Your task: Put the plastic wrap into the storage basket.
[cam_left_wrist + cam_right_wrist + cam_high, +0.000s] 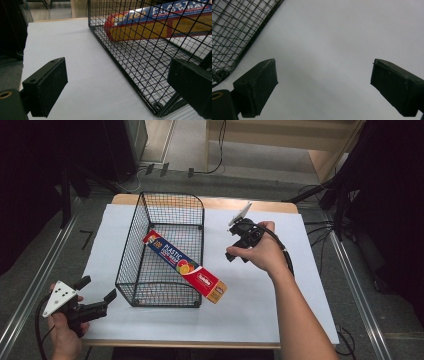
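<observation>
A table point(300, 285) under a white sheet takes up most of the high view, with a strip of its wooden top bare along the far edge; around it lies grey floor point(55, 265) with metal rails at either side, black cables trailing across it, dark curtained areas at the left and right, and pale wooden furniture at the back, cut off by the top of the frame. On the sheet stands a black wire basket point(170, 205), open at the top, its far end rounded. A long box of plastic food wrap point(186, 266) lies slanted in it, one end down inside against the mesh and the other poking out over the near right rim above the sheet; in the left gripper view its lettering is crossed by the wires and cut off by the frame, so only part can be read. The right gripper point(239, 249) is held over the sheet just right of the basket, largely covered by the hand point(260, 252) around it; its own view shows both jaws spread wide with bare white sheet between them. The left gripper point(97, 295) sits at the near left corner of the table, near the basket's near left corner, jaws parted and holding nothing; whether one jaw brushes the mesh is hard to judge from its own view.
</observation>
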A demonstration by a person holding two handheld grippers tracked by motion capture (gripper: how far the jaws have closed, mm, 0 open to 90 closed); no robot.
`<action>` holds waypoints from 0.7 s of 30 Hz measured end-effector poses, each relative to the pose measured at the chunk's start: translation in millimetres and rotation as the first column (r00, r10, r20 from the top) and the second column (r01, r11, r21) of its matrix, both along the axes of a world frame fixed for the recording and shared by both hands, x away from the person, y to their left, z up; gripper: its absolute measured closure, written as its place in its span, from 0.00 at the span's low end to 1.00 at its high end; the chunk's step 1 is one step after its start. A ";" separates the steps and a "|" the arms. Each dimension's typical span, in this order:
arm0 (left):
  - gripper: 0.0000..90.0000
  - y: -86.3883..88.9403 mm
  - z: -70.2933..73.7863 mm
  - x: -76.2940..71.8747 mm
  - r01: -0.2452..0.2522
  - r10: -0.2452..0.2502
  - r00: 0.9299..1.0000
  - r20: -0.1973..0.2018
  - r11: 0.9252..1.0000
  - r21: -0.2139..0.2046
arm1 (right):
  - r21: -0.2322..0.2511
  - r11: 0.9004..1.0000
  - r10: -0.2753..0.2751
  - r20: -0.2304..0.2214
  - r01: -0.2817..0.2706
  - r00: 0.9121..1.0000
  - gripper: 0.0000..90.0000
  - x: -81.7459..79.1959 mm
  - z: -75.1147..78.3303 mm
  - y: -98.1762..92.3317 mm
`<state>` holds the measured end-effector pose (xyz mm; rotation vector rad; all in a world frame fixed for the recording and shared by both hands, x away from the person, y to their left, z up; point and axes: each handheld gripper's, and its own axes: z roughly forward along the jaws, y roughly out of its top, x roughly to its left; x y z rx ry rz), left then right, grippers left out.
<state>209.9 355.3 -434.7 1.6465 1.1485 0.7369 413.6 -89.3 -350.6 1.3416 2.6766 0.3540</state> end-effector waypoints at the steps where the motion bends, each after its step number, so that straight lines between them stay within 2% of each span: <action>1: 0.04 -0.1 0.0 0.0 0.000 0.000 1.000 0.001 1.000 -0.002 | 0.003 1.000 -0.002 0.001 0.002 1.000 0.08 -0.8 -1.4 -2.2; 9: 0.04 -0.1 -0.1 -0.1 0.004 -0.004 1.000 0.001 1.000 0.002 | 0.031 0.999 -0.034 0.023 0.033 0.999 0.08 -12.7 -17.5 -33.5; 11: 0.04 -0.3 -0.1 -0.1 0.003 -0.003 1.000 0.001 1.000 0.000 | 0.034 0.998 -0.046 0.022 0.045 0.999 0.08 -14.3 -18.9 -35.6; 15: 0.04 -1.0 -0.1 0.0 0.002 -0.002 1.000 0.001 1.000 0.003 | 0.049 0.997 -0.063 0.036 0.062 0.997 0.08 -24.4 -28.3 -54.0; 17: 0.04 -1.2 -0.2 -0.1 0.006 -0.006 1.000 0.001 1.000 0.007 | 0.050 0.997 -0.065 0.039 0.063 0.997 0.08 -26.2 -29.5 -56.6; 21: 0.04 -1.7 -0.3 -0.1 0.006 -0.006 1.000 0.001 1.000 0.007 | 0.093 0.992 -0.088 0.060 0.082 0.994 0.08 -39.0 -37.6 -74.5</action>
